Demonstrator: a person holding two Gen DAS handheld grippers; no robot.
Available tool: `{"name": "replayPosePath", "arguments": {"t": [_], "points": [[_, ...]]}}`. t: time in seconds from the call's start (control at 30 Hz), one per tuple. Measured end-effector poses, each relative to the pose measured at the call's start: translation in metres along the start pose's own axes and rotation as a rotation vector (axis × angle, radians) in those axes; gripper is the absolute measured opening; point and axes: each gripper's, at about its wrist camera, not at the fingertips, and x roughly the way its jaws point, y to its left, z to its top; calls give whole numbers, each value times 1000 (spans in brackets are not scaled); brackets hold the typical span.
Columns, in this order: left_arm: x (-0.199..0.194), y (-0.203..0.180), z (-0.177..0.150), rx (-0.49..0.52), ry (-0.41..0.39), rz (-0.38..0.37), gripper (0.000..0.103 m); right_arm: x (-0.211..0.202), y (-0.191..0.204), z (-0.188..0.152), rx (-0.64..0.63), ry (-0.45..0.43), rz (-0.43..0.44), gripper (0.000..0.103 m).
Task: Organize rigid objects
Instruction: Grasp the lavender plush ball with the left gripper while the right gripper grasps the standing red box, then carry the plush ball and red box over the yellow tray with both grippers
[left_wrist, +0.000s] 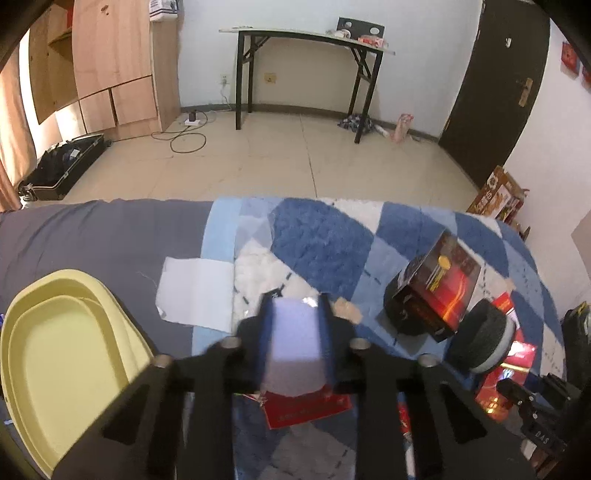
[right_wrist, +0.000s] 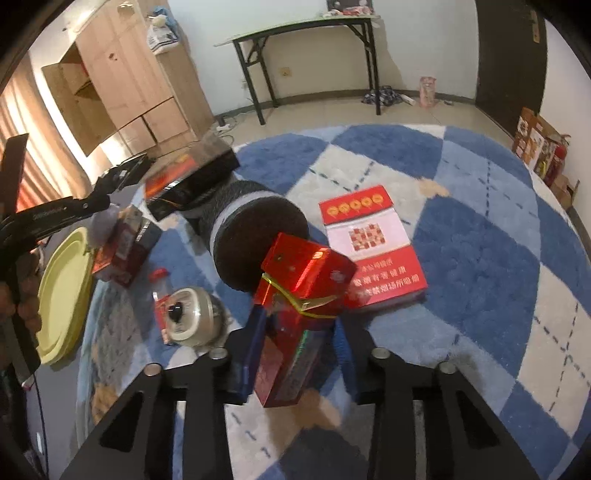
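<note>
The left gripper (left_wrist: 293, 321) is closed on a pale lavender rectangular box (left_wrist: 291, 343), pinched between its blue-padded fingers (left_wrist: 266, 332). The box's long axis runs forward along the fingers. The yellow-green oval plastic tray (left_wrist: 22, 332) lies to the left of this gripper, near its frame, and appears to be the likely receptacle; the coming move would then be a leftward carry. The left gripper is the nearer of the two to the tray.

The right gripper (right_wrist: 299, 332) is closed on a glossy red rectangular cigarette pack (right_wrist: 295, 314), tilted, with its hinged lid partly open. In the right wrist view the tray (right_wrist: 62, 295) lies well apart to the left.

Beyond, a black foam cylinder (right_wrist: 255, 225), a black-and-red carton (right_wrist: 192, 177) and a flat red-and-white carton (right_wrist: 373, 243) rest on a blue-and-white checked plush blanket (right_wrist: 480, 258). The blanket covers a raised surface with a grey sheet (left_wrist: 103, 236).

Farther off are a tiled floor (left_wrist: 277, 162), a black-legged folding table (left_wrist: 306, 37) and a dark door (left_wrist: 498, 74).
</note>
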Motion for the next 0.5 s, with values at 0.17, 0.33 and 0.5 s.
{"name": "replayPosePath", "arguments": {"t": [0.17,0.33,0.5], "points": [[-10,4,0,-21,-2,-29,4,-19,6,-7,-38,-1,41,23],[-13,6,-11,-6,16,-35,1,-33,6,-18,-60,8,52,22],[-26,19,-18,-15,7,-85,1,-41,-2,-26,-25,12,59,22]]}}
